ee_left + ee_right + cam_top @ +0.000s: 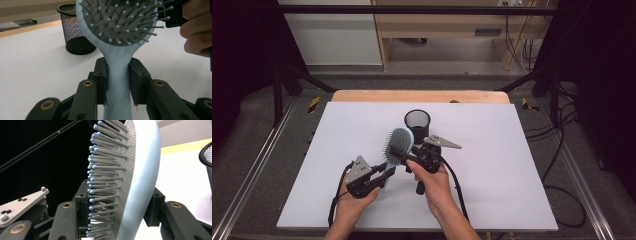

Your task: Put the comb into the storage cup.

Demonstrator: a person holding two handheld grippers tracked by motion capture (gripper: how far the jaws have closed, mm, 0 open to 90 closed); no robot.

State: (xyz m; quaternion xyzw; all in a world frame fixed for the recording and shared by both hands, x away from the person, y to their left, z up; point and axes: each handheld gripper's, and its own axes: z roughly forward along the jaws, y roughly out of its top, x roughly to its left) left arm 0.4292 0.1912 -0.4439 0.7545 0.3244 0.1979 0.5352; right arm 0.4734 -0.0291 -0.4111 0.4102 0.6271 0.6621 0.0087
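Observation:
A light blue hairbrush (398, 142) with a grey bristle pad is held up over the white table between both grippers. My left gripper (387, 174) is shut on its handle (117, 82), one pad pressing on each side. My right gripper (404, 151) is shut on the brush head (147, 170), with one jaw among the bristles and the other against the smooth back. In the left gripper view the head tilts up, bristles facing the camera, and the right hand (197, 32) sits at its right edge.
A black mesh cup (417, 125) stands upright just behind the brush, seen as the mesh cup (75, 30) on the white board (492, 165). The board's wooden far edge (422, 96) and black frame bars lie beyond. Cables trail from both grippers toward the near edge.

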